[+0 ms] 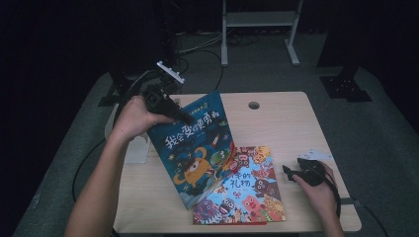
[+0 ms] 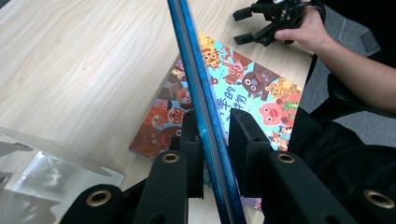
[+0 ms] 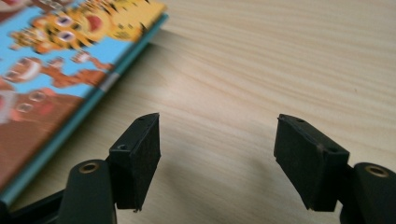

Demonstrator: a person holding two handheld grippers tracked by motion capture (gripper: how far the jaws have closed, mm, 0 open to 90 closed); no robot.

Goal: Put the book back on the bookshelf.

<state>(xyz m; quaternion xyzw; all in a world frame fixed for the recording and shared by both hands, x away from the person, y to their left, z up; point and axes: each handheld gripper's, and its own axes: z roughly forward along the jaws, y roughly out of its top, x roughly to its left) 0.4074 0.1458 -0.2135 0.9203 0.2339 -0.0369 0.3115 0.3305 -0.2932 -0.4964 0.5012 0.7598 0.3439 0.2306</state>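
Note:
A blue picture book stands tilted up off the wooden table, with its lower corner resting on a second, colourful animal book that lies flat. My left gripper is shut on the blue book's upper edge. In the left gripper view the book's edge runs between the two black pads of my left gripper, above the flat book. My right gripper hovers low over bare table just right of the flat book. In its own view my right gripper is open and holds nothing.
A round cable hole sits near the table's far edge. A pale clear stand stands at the left edge, and a small white card lies near the right hand. A metal frame stands on the floor behind.

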